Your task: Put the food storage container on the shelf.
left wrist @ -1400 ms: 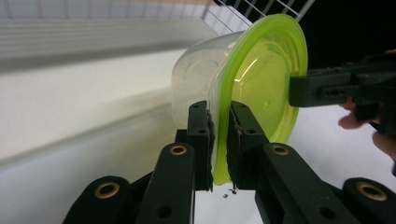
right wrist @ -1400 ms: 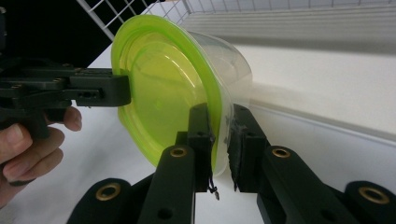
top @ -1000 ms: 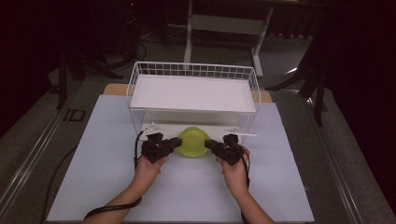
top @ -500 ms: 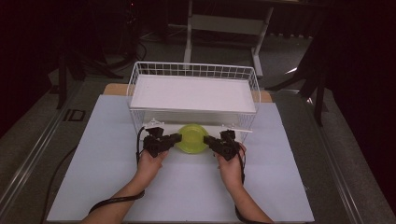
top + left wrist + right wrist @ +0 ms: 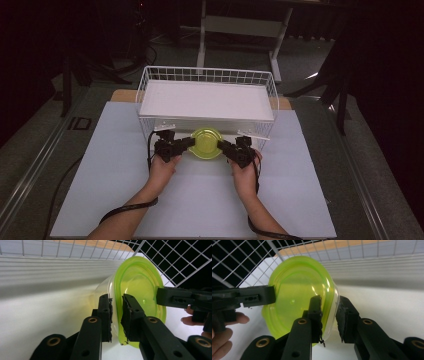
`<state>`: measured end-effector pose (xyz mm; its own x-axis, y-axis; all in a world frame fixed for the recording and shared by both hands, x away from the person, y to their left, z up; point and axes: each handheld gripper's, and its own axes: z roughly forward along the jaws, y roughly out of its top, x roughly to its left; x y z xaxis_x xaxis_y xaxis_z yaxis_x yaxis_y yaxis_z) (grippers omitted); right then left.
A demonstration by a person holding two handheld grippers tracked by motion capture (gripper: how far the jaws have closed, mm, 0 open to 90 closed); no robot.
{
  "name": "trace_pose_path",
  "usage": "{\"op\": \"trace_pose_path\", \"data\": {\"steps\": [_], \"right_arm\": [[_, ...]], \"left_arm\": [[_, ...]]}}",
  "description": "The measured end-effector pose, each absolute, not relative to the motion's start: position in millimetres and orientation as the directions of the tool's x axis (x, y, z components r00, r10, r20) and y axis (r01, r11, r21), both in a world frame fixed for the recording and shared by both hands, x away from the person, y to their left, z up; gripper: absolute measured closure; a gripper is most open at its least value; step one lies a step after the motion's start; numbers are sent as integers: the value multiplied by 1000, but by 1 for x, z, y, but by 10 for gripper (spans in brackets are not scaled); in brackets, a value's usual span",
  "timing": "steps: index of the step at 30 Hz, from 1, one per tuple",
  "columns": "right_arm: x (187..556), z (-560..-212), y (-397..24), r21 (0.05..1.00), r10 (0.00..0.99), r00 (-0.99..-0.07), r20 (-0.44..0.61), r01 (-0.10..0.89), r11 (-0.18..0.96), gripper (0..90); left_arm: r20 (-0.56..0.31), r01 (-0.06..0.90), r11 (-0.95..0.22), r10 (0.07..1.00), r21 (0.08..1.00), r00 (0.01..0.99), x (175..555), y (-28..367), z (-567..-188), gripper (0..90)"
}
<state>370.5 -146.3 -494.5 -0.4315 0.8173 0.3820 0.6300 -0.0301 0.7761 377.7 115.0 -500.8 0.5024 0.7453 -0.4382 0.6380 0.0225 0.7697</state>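
A round container with a green lid (image 5: 205,143) sits on the white table (image 5: 115,165) just in front of the wire basket (image 5: 207,75), between the two grippers. The left gripper (image 5: 186,143) comes at its left edge and the right gripper (image 5: 223,145) at its right edge, each held by a hand (image 5: 161,171) whose forearm is cut off at the bottom of the high view. From above, the tips are too small and dark to judge (the gripper views help here). In the left gripper view the lid's rim (image 5: 117,307) stands between the two pads; the jaws have just been opening, a thin gap shows on each side, and whether a pad touches the rim is hard to tell. In the right gripper view the rim (image 5: 333,305) lies between the pads too, with a clear gap beside the right-hand pad; these jaws have likewise just been opening. The container's clear body is faint against the white mat, and its contents cannot be made out.
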Motion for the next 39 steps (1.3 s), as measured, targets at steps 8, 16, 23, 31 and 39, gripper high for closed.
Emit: {"op": "trace_pose_path", "data": {"steps": [8, 16, 23, 31, 39], "right_arm": [[379, -493, -144, 783, 836, -411, 363, 620, -35, 715], [378, -489, -144, 814, 847, -418, 327, 580, -28, 633], [369, -484, -145, 827, 845, -438, 307, 562, -9, 618], [347, -483, -149, 837, 846, -462, 269, 546, 32, 750], [333, -499, -139, 805, 836, -489, 248, 585, 103, 898]], "left_arm": [[-445, 657, 47, 772, 752, 454, 383, 114, -503, 644], [-422, 641, 23, 771, 767, 477, 382, 110, -501, 528], [-407, 636, 12, 778, 772, 479, 376, 112, -498, 433], [-435, 609, -2, 699, 793, 568, 355, 125, -496, 237], [-361, 544, -84, 662, 835, 657, 325, 130, -498, 5]]}}
